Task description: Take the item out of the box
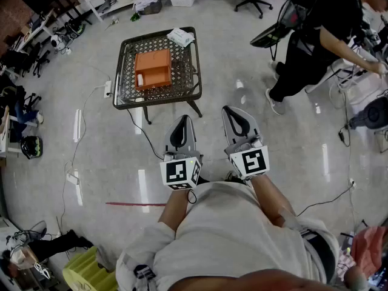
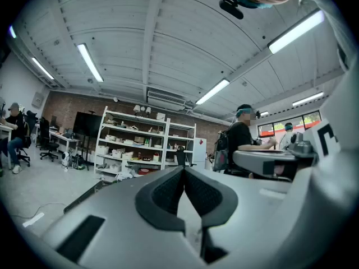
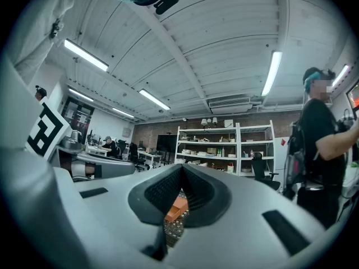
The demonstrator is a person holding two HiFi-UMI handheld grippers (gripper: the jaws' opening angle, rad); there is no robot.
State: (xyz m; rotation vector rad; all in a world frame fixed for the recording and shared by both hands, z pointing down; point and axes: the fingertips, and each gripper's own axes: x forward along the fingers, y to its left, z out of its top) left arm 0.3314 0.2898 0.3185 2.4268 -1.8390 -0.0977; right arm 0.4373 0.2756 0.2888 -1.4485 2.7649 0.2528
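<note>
**Two closed grippers held well short of the box**

At the left of the head view, a white power strip (image 1: 108, 88) is seen on the grey floor, just beside a low metal table (image 1: 124, 93) with a lattice top. An open orange box (image 1: 153, 68) stands on that table, left of centre, and a small white item (image 1: 140, 79) lies inside it near its left wall. A white packet (image 1: 180, 36) rests on the table's far right corner, apart from the box.

Nearer the person, the left gripper (image 1: 183, 119) is held level, well apart from the table; in its own view (image 2: 184, 170) the fingers are pressed together with nothing between them. The right gripper (image 1: 229, 109) is held beside it, likewise pressed shut and empty (image 3: 182, 170); the orange box (image 3: 178, 206) shows below its tips. A standing person in black (image 1: 315, 35) is seen at the far right.
</note>
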